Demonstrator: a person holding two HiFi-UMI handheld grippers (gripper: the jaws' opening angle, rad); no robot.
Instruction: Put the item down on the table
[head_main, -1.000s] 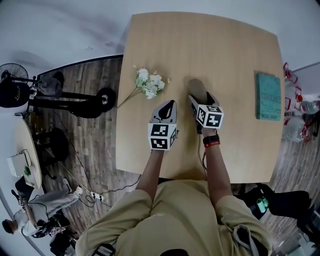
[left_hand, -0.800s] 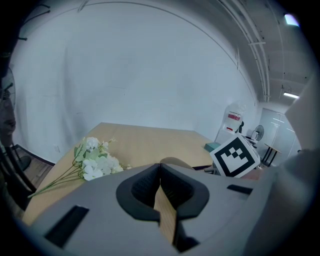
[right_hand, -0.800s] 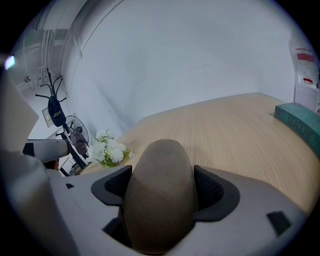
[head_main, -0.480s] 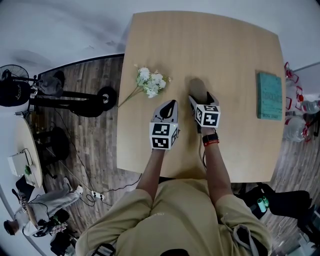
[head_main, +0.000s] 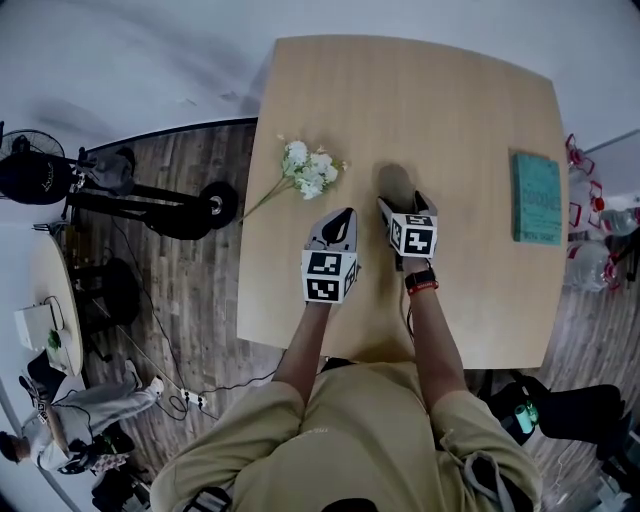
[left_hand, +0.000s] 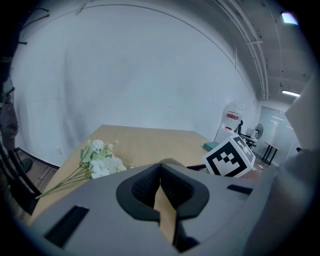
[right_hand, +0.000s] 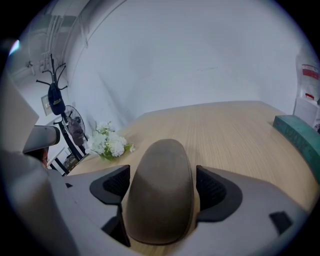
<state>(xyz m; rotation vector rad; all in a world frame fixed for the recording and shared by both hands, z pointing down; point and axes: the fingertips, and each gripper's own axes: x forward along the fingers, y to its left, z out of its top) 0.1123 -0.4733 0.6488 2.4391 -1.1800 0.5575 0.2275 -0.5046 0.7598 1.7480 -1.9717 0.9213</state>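
Two things share the desk (head_main: 450, 100) with the brown oval item (head_main: 394, 185): white flowers (head_main: 310, 172) at the left edge, their stems overhanging it, and a teal book (head_main: 537, 197) by the right edge, both clear of it. The item lies on the wood, midway between those edges and closer to the near edge. The right gripper (head_main: 400, 198) straddles it, jaws opening, pads just off its sides. The left gripper (head_main: 347, 213), just beside, has its jaws together and empty. Against a second ago, the item and both grippers sit where they were; only the right jaws stand wider.
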